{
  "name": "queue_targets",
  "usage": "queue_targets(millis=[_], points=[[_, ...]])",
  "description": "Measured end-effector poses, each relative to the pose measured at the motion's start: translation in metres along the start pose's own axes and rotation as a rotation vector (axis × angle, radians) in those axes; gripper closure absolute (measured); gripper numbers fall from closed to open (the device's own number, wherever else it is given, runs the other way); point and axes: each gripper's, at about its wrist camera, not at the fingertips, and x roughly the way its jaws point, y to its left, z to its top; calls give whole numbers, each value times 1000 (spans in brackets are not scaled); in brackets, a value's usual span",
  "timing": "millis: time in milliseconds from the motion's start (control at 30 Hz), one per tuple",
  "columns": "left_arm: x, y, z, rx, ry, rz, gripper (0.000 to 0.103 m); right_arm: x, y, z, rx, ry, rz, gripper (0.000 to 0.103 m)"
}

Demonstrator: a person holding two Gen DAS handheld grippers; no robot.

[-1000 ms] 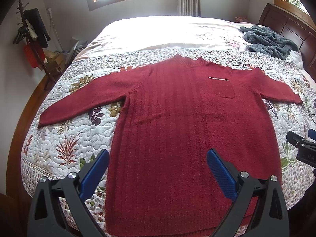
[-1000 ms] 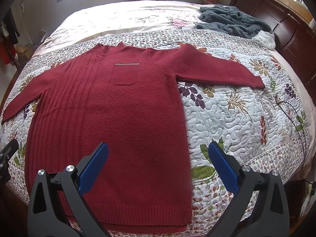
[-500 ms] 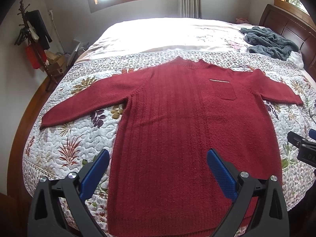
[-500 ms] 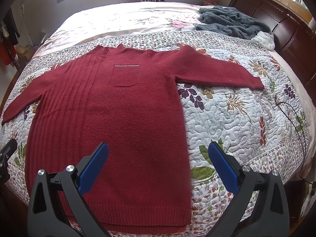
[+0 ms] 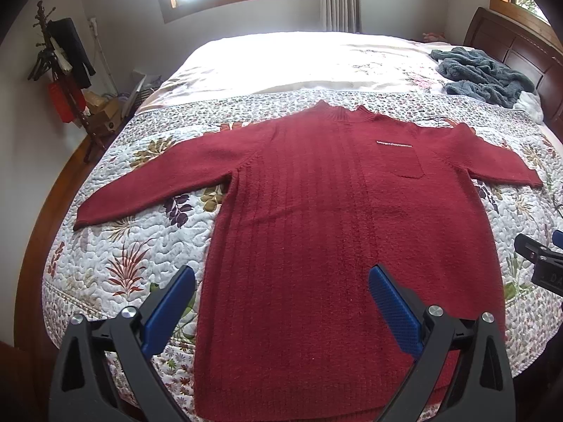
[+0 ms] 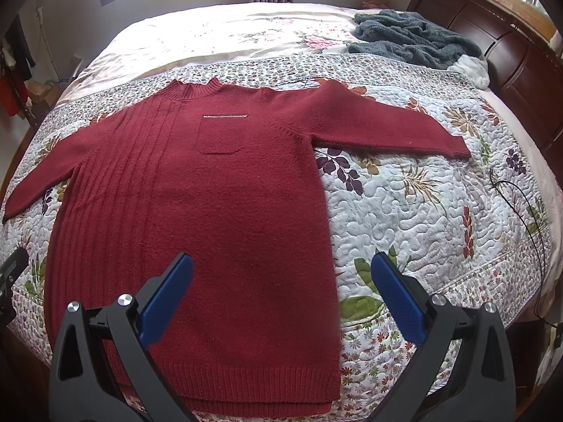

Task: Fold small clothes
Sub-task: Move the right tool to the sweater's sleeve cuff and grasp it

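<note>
A dark red knit sweater lies flat and face up on the floral quilt, both sleeves spread sideways, collar away from me, chest pocket showing. My left gripper hovers open above the sweater's lower left half, nothing between its blue pads. My right gripper is open too, above the lower right part of the body, its right finger over bare quilt. The right gripper's tip shows at the right edge of the left wrist view, and the left gripper's tip at the left edge of the right wrist view.
A floral quilt covers the bed. A crumpled grey-blue fleece lies near the dark wooden headboard. A black cable runs over the quilt's right side. A coat stand with boxes stands left of the bed.
Both grippers have pulled back or lifted slightly, so the sweater sits a little lower and farther in view. The sweater itself has not moved, and both grippers stay open.
</note>
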Motion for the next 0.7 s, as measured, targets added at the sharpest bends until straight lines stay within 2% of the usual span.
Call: queue_targets(millis=[300, 433, 600, 700], points=[[-1, 0, 1, -23, -24, -25, 4, 4, -4, -1, 0, -12, 6, 3], [3, -6, 6, -37, -45, -30, 4, 14, -23, 6, 23, -27, 62, 3], [26, -25, 28, -28, -37, -68, 4, 44, -94, 38, 147, 5, 70, 3], [44, -41, 48, -36, -52, -110, 4, 67, -150, 64, 214, 14, 27, 3]])
